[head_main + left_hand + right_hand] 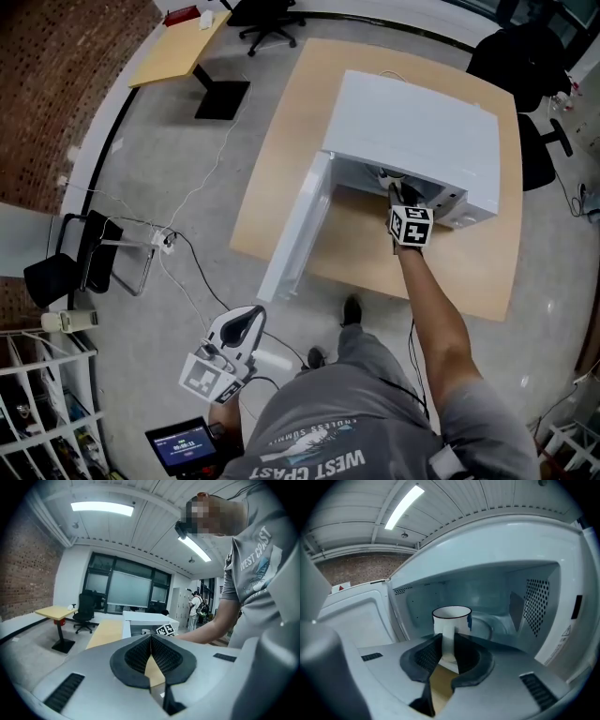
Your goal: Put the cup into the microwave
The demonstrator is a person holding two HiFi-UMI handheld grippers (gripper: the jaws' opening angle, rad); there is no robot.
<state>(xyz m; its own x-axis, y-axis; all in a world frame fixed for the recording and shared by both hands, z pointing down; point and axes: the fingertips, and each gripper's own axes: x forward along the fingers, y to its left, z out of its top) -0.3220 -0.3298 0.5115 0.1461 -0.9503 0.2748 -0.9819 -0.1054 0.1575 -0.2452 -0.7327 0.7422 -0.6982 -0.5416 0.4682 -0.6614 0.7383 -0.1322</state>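
A white microwave (412, 131) stands on a wooden table (281, 141) with its door (300, 230) swung open to the left. My right gripper (398, 192) reaches into the mouth of the cavity. In the right gripper view a white cup (451, 620) with a dark rim stands upright just inside the cavity (497, 592). My right gripper (447, 637) is shut on the cup, the pads pressing on its near side. My left gripper (246, 319) hangs low by the person's left side, away from the table. Its jaws (151, 638) meet at the tips with nothing between them.
The open door (351, 616) stands at the cup's left and the perforated cavity wall (536, 604) at its right. A second desk (178, 42), office chairs (267, 19) and a folding chair (80, 262) stand around. Cables (187, 253) trail on the floor.
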